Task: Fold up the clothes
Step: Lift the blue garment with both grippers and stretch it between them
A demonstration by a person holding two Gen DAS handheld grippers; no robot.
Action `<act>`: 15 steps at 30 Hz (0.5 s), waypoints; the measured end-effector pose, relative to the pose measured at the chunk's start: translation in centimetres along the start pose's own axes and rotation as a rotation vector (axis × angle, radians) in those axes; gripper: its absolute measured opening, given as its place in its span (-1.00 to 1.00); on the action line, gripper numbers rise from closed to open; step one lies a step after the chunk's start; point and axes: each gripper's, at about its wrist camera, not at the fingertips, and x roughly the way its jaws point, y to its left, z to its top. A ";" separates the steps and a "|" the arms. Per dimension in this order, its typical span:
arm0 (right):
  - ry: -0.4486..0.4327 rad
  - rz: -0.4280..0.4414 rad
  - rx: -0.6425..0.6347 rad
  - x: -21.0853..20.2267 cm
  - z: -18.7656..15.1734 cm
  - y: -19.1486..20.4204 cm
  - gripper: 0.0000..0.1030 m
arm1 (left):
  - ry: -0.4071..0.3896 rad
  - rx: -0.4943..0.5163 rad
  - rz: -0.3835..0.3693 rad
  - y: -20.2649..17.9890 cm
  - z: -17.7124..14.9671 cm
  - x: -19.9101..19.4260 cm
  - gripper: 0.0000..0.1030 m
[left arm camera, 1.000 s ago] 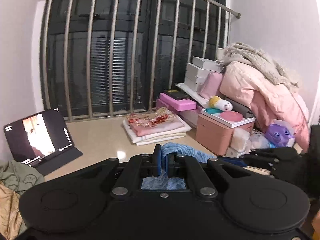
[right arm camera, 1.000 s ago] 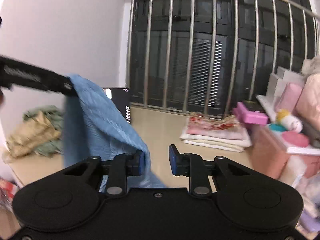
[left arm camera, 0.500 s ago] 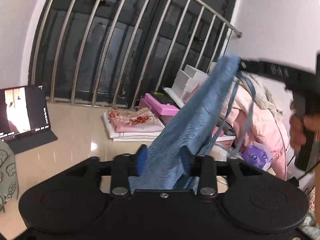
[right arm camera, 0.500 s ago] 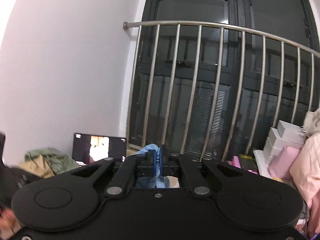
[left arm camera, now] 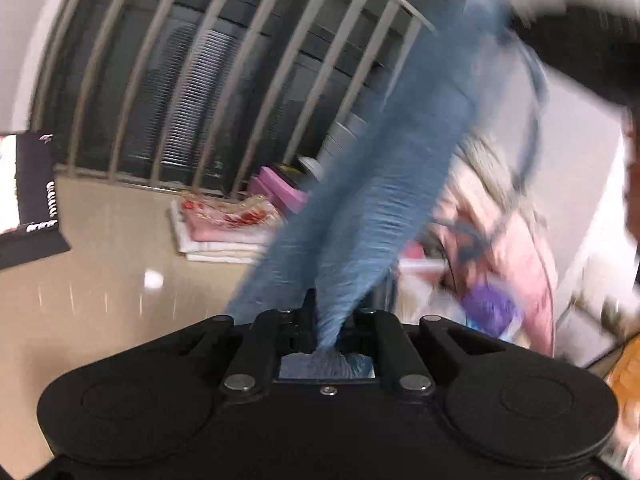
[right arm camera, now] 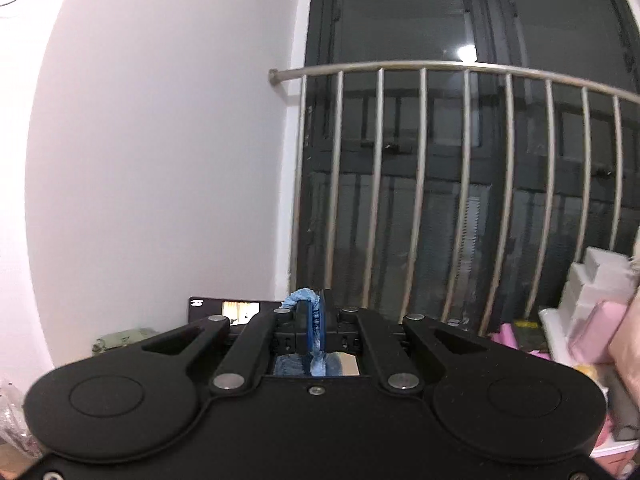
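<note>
Lifted higher, right claw (right arm camera: 316,322) grips blue garment (left arm camera: 384,184).

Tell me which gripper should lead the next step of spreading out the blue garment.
Probably the right gripper. It is shut on an edge of the blue garment and sits high, so the cloth slopes down to the left gripper, which is shut on the lower end and can simply anchor it.

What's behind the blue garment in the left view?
Behind the blue garment, a railing, pink boxes and a folded stack show at its edges. Its stretched middle hides whatever lies directly behind.
</note>
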 end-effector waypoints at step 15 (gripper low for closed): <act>0.077 -0.093 -0.018 -1.5 -5.2 -4.6 -0.96 | -0.148 0.217 0.195 -0.5 8.9 -9.2 -0.86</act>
